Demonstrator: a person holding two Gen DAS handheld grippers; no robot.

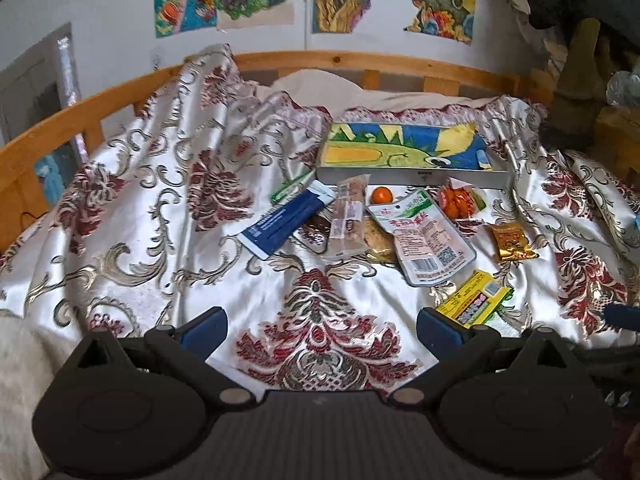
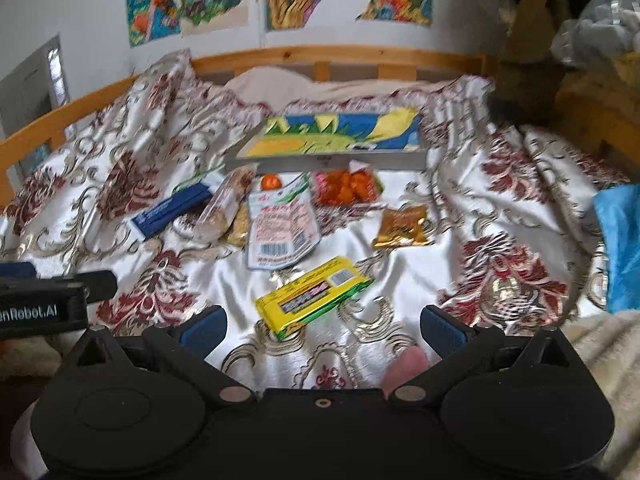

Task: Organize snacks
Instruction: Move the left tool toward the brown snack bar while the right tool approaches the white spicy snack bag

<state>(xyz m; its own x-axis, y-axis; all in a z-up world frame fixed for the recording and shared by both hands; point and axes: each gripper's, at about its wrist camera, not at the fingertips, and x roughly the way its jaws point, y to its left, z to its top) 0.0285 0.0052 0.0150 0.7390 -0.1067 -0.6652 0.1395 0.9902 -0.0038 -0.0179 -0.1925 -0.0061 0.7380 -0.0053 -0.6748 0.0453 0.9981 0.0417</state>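
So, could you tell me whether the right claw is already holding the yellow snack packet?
No, the right claw is open and the yellow snack packet lies untouched on the bedspread.

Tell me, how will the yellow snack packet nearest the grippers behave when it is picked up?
The yellow snack packet looks like thin glossy film, so probably light, slightly floppy and slippery. It lies flat on the wrinkled satin cloth, so it may slide when pushed.

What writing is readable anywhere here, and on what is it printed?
"enRobot.AI", cut off at the frame edge: on the black left hand-held gripper.
White pouch with barcode: print too small to read.
Yellow-green flat packet: label blurred.
Dark blue flat box: white lines unreadable.
Gold foil sachet: unreadable.
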